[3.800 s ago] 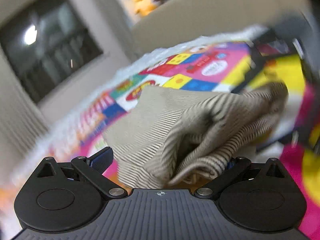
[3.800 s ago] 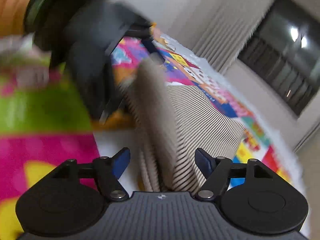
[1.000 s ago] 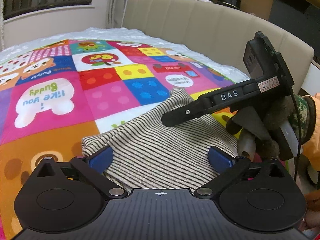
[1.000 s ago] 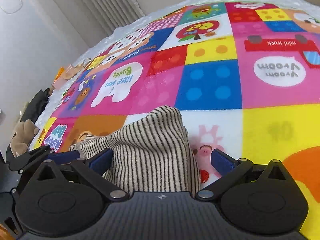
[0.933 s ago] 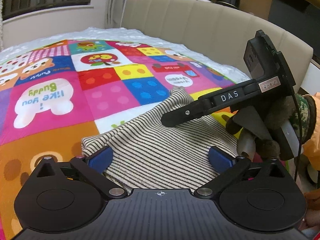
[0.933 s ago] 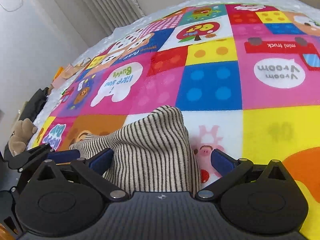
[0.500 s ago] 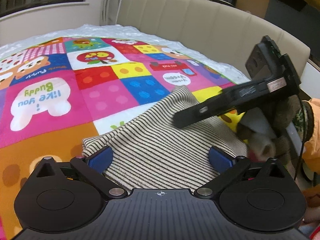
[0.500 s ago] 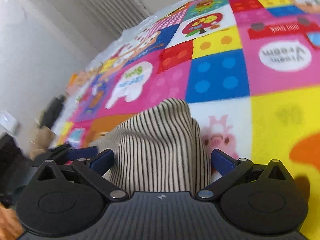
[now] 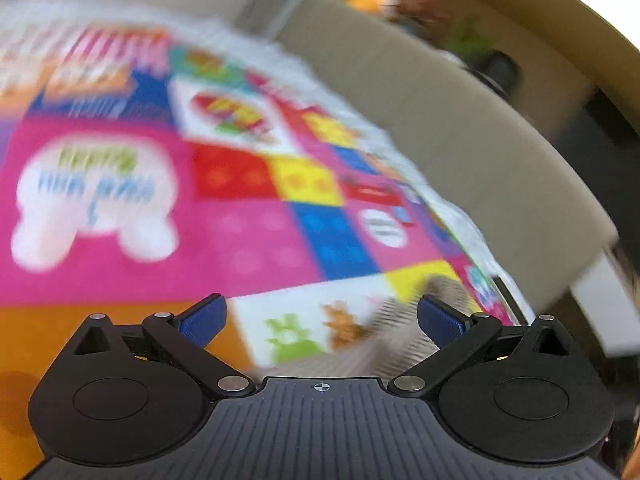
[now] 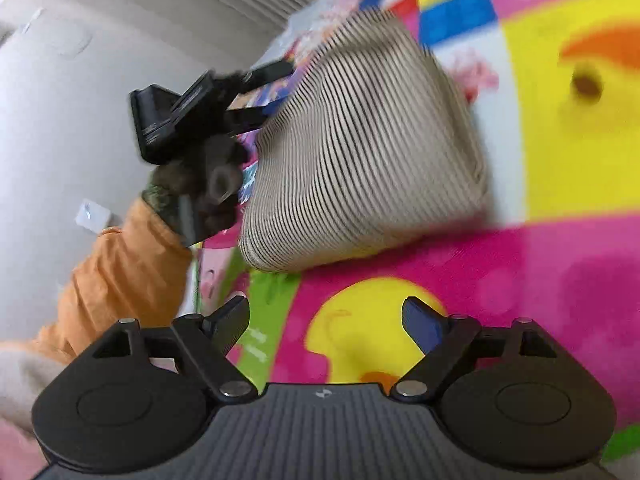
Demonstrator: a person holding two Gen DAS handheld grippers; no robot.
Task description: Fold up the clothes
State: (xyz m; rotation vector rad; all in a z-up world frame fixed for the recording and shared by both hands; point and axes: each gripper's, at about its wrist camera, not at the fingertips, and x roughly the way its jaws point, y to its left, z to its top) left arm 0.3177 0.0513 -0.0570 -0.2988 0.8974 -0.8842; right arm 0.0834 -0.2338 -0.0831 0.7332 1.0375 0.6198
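Note:
A folded beige garment with thin dark stripes (image 10: 360, 152) lies on the colourful play mat (image 10: 560, 264). In the right wrist view my right gripper (image 10: 326, 324) is open and empty, a little short of the garment's near edge. The left gripper (image 10: 260, 92) shows there at the garment's far left side, held by a gloved hand. In the blurred left wrist view my left gripper (image 9: 320, 316) is open and empty, and only a corner of the striped garment (image 9: 404, 336) shows low on the right.
The play mat (image 9: 240, 240) covers the surface. A beige padded headboard or sofa back (image 9: 460, 128) runs behind it, with plants and a toy on top. An orange sleeve (image 10: 120, 264) is at the left. Curtains (image 10: 200, 4) hang beyond.
Both grippers have pulled back off the folded garment and swung away. The left view has turned left so the garment is nearly out of frame. The right gripper has backed off.

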